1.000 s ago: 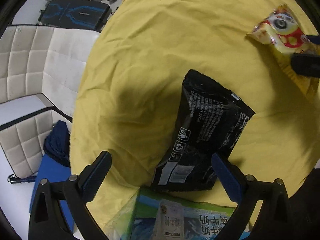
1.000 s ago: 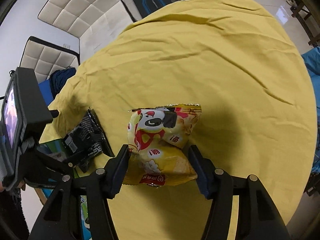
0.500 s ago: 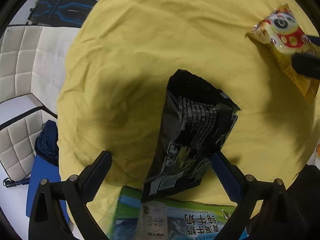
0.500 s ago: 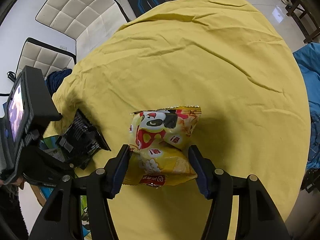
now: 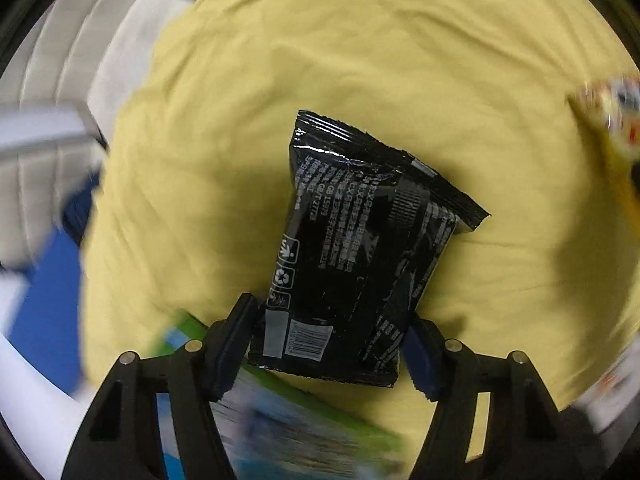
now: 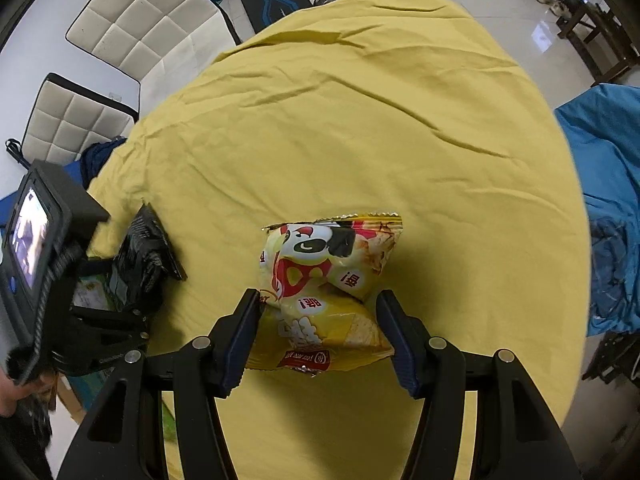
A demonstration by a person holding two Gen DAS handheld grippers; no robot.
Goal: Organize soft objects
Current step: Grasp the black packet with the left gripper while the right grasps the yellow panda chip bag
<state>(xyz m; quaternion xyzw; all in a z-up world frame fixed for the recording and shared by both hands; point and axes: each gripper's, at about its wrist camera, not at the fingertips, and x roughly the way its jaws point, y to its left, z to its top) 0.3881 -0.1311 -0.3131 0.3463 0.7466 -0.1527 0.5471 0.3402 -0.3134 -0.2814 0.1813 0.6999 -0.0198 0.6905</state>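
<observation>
My left gripper is shut on the lower end of a black snack bag and holds it above the yellow cloth. My right gripper is shut on a yellow snack bag with a panda face, held over the cloth. The black bag and the left gripper show at the left of the right wrist view. The yellow bag shows blurred at the right edge of the left wrist view.
A green and blue packet lies at the table's near edge under the left gripper. White padded chairs stand past the far left edge. A blue cloth lies to the right of the table.
My left gripper has closed from open onto the black bag and lifted it; its view is now motion-blurred. The right gripper still holds the yellow bag, nearly unmoved.
</observation>
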